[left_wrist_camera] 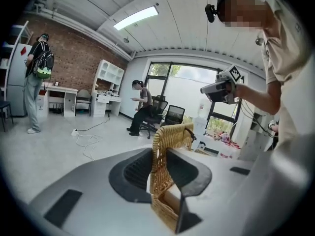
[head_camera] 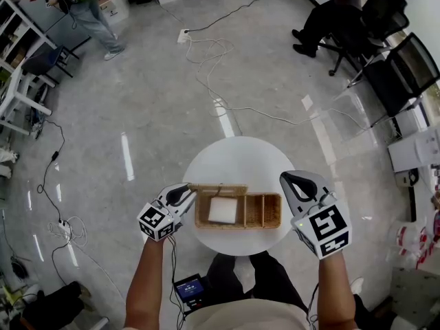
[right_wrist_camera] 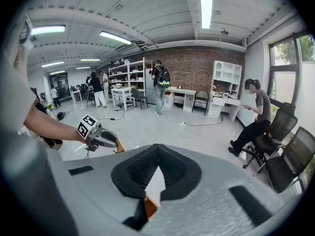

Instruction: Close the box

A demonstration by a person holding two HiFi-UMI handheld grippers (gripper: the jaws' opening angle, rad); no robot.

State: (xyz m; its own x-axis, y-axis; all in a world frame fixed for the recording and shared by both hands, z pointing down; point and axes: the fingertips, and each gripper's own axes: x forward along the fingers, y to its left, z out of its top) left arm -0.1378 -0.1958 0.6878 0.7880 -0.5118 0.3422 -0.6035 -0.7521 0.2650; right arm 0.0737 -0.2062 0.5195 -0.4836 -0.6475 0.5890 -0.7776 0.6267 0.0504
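A round white tabletop (head_camera: pixel 240 158) carries the open wicker box (head_camera: pixel 265 212) near its front edge. The box's lid (head_camera: pixel 218 187) stands upright along the far wall. The left gripper (head_camera: pixel 184 196) pinches the lid's left edge. The right gripper (head_camera: pixel 297 183) hovers over the box's right end, its jaws slightly spread and empty. A white square item (head_camera: pixel 223 210) lies in the left compartment.
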